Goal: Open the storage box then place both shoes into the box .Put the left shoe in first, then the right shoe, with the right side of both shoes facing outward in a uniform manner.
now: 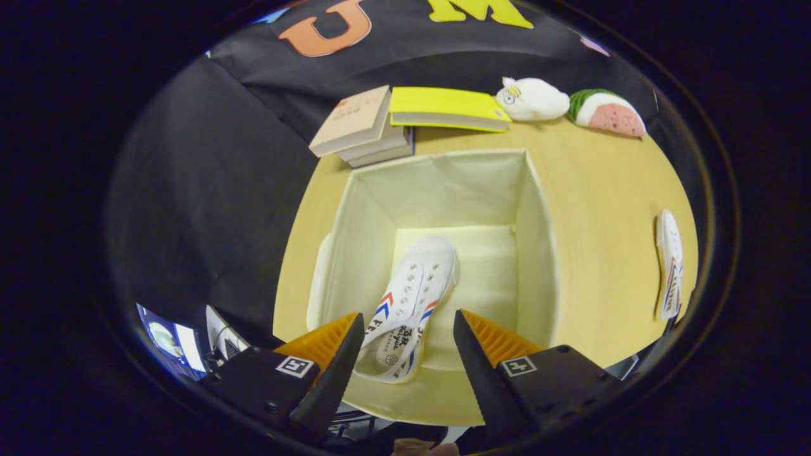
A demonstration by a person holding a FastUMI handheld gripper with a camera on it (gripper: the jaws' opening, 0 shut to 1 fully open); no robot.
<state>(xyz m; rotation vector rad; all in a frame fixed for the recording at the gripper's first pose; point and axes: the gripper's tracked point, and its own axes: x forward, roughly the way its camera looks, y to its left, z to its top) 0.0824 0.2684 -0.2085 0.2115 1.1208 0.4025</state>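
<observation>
Already the storage box [443, 190] stands open on the worktop [602, 209], and one shoe [412, 297] lies inside on its floor, toe pointing away, heel nearest the fingers. The gripper [408, 345] hangs above the box's near rim with its fingers spread wide and nothing between them — the shoe below is plainly not held.

The second shoe [670, 266] lies on the worktop to the right of the box, well apart from it. It looks like a light canvas sneaker: soft upper, firmer rubber sole, likely to sag if pinched at the toe. The heel collar or the side wall near the opening seems the safest place to take hold.

Beyond the box sit a stack of books [361, 126], a yellow book [447, 107] and two plush toys [570, 104] — none between the fingers and the second shoe. The box's tall right wall is the one obstacle; it looks like soft fabric and may buckle if knocked.
</observation>
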